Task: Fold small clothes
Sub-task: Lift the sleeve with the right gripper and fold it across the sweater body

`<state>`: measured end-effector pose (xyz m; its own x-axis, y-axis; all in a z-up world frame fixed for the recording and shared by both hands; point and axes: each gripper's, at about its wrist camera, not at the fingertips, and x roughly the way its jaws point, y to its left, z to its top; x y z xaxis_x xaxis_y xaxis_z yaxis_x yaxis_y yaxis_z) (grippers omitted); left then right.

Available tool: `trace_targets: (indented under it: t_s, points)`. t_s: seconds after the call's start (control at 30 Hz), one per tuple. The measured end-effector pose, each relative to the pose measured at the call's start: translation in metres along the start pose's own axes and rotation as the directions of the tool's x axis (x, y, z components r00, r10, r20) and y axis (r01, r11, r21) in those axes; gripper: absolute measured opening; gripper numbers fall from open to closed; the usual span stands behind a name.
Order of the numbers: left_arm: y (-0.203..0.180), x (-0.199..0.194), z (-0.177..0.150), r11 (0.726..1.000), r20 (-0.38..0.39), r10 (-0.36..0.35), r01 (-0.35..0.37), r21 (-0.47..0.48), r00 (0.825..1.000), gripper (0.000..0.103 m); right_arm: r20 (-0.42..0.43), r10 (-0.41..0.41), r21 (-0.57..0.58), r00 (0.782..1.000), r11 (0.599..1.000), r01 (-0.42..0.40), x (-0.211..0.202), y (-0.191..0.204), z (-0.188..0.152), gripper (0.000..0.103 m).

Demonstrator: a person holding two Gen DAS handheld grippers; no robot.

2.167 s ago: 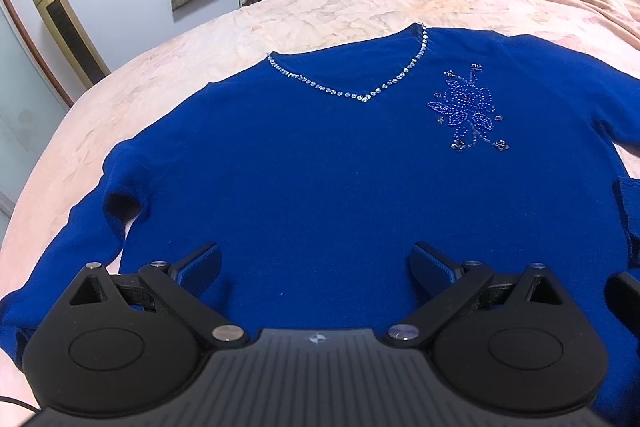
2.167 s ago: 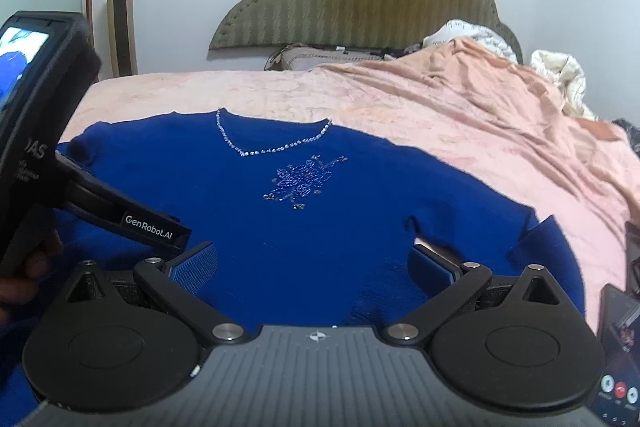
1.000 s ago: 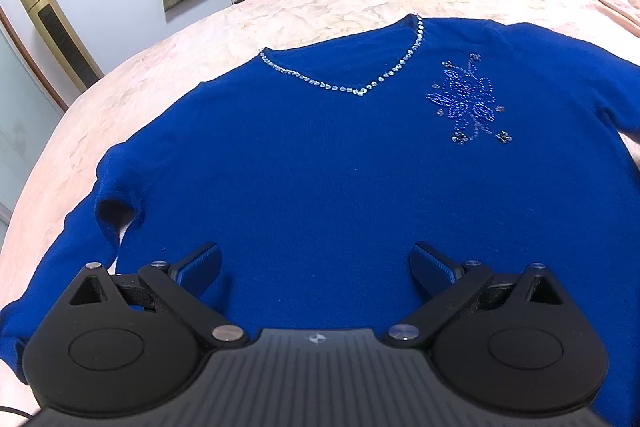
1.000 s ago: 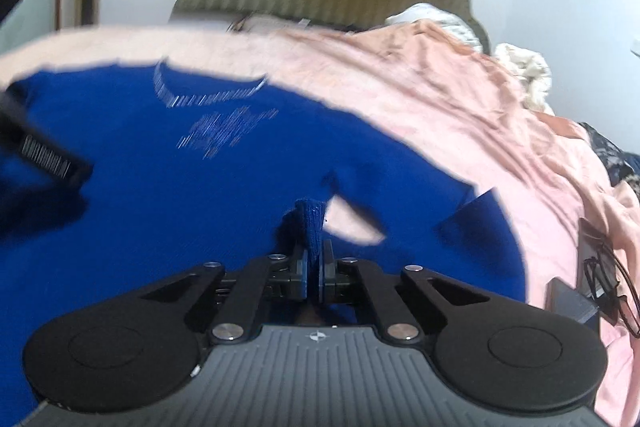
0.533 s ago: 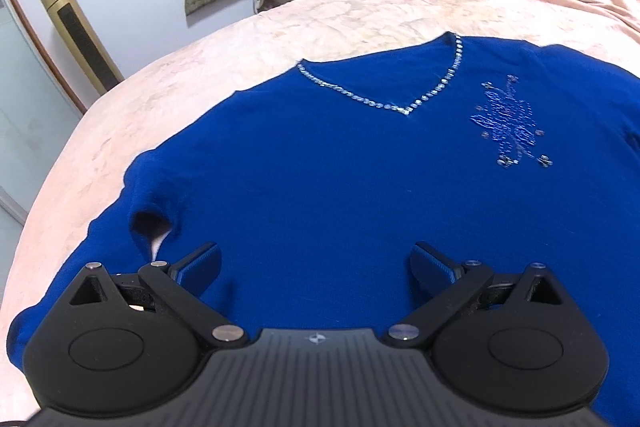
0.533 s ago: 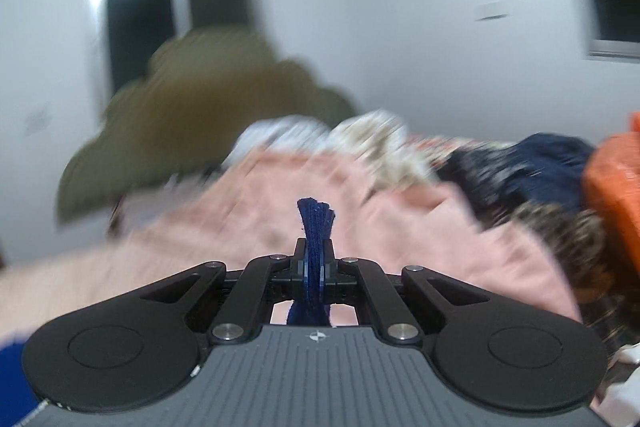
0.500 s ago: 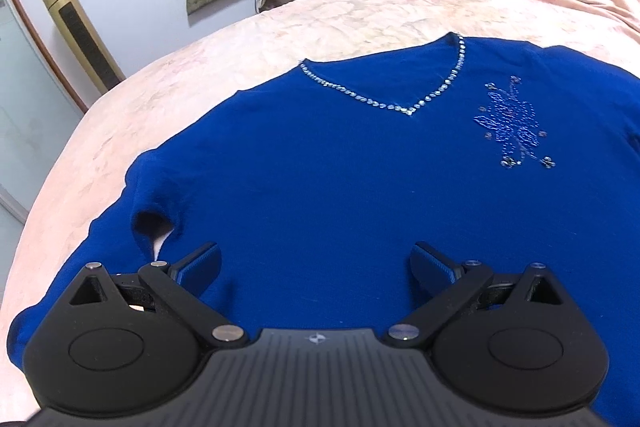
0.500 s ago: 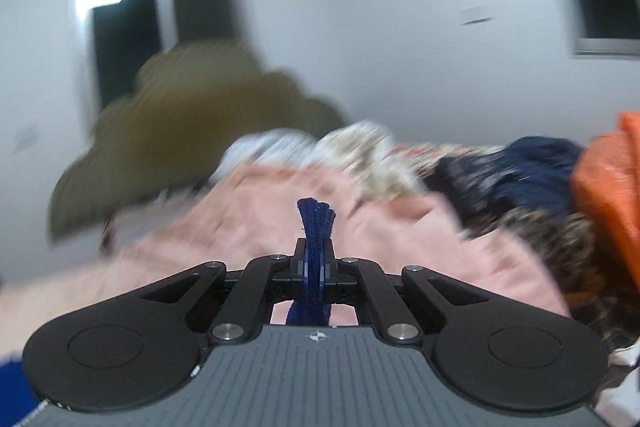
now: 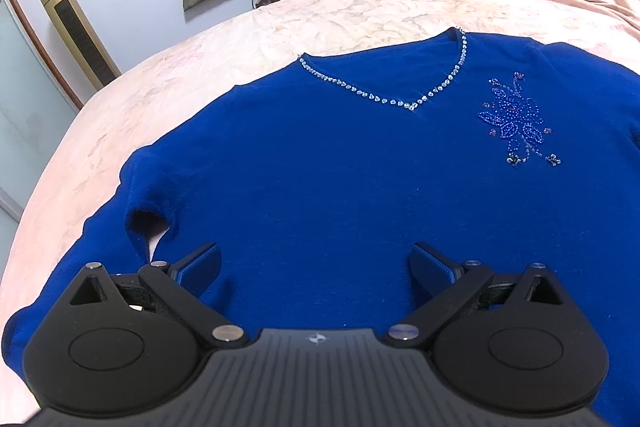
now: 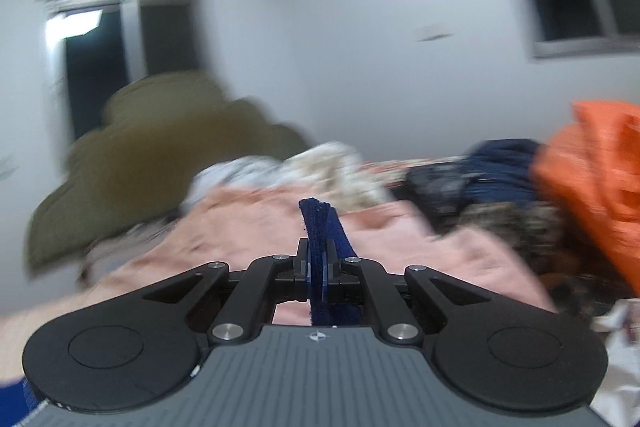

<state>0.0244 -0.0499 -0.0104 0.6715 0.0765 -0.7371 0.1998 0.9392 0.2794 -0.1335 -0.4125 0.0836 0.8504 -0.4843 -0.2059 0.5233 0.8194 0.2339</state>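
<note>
Right tool (image 10: 318,267) pinches a fold of the blue sweater (image 9: 340,179), probably the sleeve; carry it toward nine o'clock. Left tool (image 9: 316,263) hovers spread.

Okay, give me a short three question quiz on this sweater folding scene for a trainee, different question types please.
1. True or false: the left gripper has its jaws shut on the blue sweater.
2. What is clamped in the right gripper?
A. a pillow
B. a bunched fold of blue knit
C. nothing
3. Fill in: the sweater's beaded neckline is shaped like the letter ___.

Key: 1 false; 2 B; 3 V.
</note>
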Motion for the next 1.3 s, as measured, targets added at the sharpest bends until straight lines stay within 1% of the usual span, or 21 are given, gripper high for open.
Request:
trace_targets:
  t_s: [0.07, 0.13, 0.23, 0.4, 0.5, 0.73, 0.9, 1.07, 1.3]
  points:
    - [0.003, 0.000, -0.002, 1.000, -0.001, 0.003, -0.003, -0.001, 1.000, 0.102, -0.041, 0.088, -0.038, 0.995, 0.995, -0.089, 0.004, 0.035, -0.007, 0.007]
    - [0.006, 0.001, -0.003, 1.000, -0.003, 0.010, -0.010, -0.004, 1.000, 0.102, -0.078, 0.156, -0.068, 0.985, 0.985, -0.161, 0.010, 0.068, -0.018, 0.007]
    - [0.014, 0.004, -0.006, 1.000, -0.011, 0.019, -0.019, -0.012, 1.000, 0.102, -0.132, 0.242, -0.072, 0.961, 0.965, -0.253, 0.016, 0.111, -0.033, 0.007]
    - [0.027, 0.006, -0.009, 0.999, -0.013, 0.028, -0.028, -0.026, 1.000, 0.102, -0.200, 0.331, -0.097, 0.922, 0.930, -0.355, 0.024, 0.173, -0.053, 0.007]
    - [0.034, 0.008, -0.011, 0.999, -0.016, 0.028, -0.029, -0.033, 0.999, 0.102, -0.234, 0.361, -0.119, 0.903, 0.911, -0.395, 0.023, 0.205, -0.063, 0.007]
    - [0.048, 0.013, -0.017, 0.998, -0.030, 0.024, -0.025, -0.053, 0.999, 0.102, -0.298, 0.401, -0.158, 0.867, 0.875, -0.459, 0.022, 0.260, -0.086, 0.007]
    - [0.055, 0.015, -0.019, 0.998, -0.036, 0.027, -0.029, -0.058, 0.999, 0.102, -0.328, 0.421, -0.174, 0.846, 0.853, -0.492, 0.025, 0.289, -0.099, 0.007]
    - [0.062, 0.016, -0.021, 0.997, -0.035, 0.040, -0.042, -0.066, 0.999, 0.102, -0.354, 0.455, -0.180, 0.817, 0.824, -0.537, 0.025, 0.316, -0.111, 0.007]
    - [0.075, 0.021, -0.027, 0.995, -0.051, 0.045, -0.049, -0.089, 0.998, 0.102, -0.409, 0.497, -0.187, 0.765, 0.775, -0.603, 0.024, 0.358, -0.133, 0.007]
